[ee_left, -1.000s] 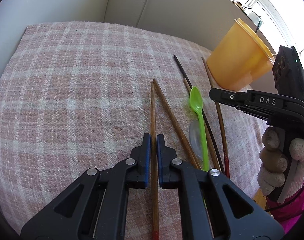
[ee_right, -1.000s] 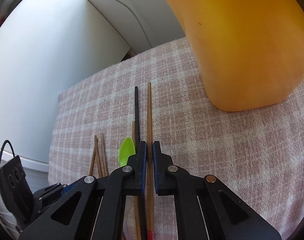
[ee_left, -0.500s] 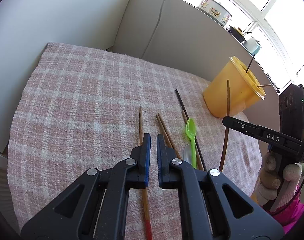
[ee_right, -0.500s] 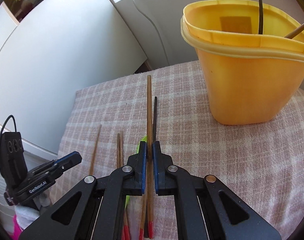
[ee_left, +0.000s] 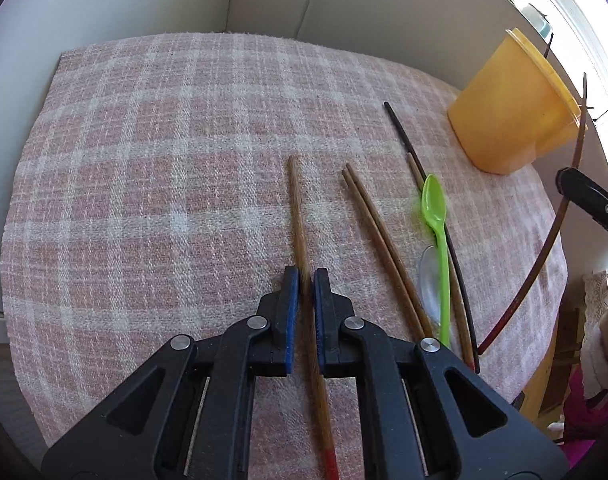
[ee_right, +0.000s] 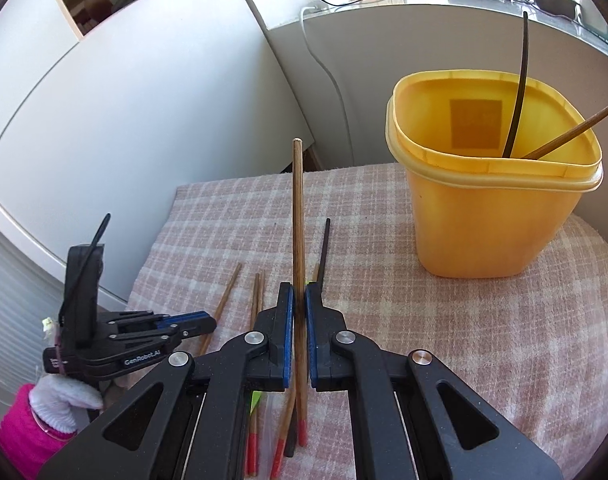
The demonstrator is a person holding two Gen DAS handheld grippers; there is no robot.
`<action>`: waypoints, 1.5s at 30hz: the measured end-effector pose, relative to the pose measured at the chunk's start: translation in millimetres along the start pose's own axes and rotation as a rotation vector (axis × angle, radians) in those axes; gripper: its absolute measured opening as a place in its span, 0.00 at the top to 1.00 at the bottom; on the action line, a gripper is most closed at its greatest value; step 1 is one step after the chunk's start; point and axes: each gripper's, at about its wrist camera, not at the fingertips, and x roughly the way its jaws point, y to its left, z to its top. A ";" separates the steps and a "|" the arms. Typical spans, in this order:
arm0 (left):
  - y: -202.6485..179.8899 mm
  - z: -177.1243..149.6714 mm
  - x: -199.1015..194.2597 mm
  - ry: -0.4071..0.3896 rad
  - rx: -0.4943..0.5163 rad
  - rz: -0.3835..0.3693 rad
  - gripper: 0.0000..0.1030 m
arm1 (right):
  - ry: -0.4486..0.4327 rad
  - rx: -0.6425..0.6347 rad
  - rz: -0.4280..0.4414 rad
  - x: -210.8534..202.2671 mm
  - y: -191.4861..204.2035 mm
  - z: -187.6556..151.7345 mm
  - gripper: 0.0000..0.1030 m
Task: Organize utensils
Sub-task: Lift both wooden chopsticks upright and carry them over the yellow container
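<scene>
The right claw (ee_right: pixel 299 332) has risen, lifting its pinched brown wooden chopstick (ee_right: pixel 298 216) toward the yellow plastic tub (ee_right: pixel 491 216). The left claw (ee_left: pixel 306 300) is clamped on another red-tipped wooden chopstick (ee_left: pixel 298 216) over the checked desk (ee_left: pixel 164 200). Gripped near one end, either stick could pivot and miss the tub's rim.

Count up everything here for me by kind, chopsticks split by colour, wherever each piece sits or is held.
Brown chopsticks: 6 (one in each gripper, three on the cloth, one in the tub)
Black chopsticks: 2 (one on the cloth, one in the tub)
Green spoon: 1
Clear spoon: 1
Yellow tub: 1
Total: 11
</scene>
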 end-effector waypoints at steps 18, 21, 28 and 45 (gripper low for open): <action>9.5 -4.8 -93.8 -0.228 -0.025 -0.091 0.96 | -0.071 -0.036 -0.006 -41.1 -9.9 -1.0 0.95; -2.4 -1.2 -106.2 -0.266 -0.004 -0.098 0.96 | -0.081 -0.036 0.001 -51.1 -11.7 -0.6 0.95; -28.8 5.1 -123.6 -0.327 0.022 -0.132 0.96 | -0.119 -0.045 -0.016 -70.5 -17.9 3.5 0.95; -91.9 35.0 -150.9 -0.501 0.081 -0.242 0.96 | -0.224 -0.026 -0.006 -114.5 -30.9 13.9 0.95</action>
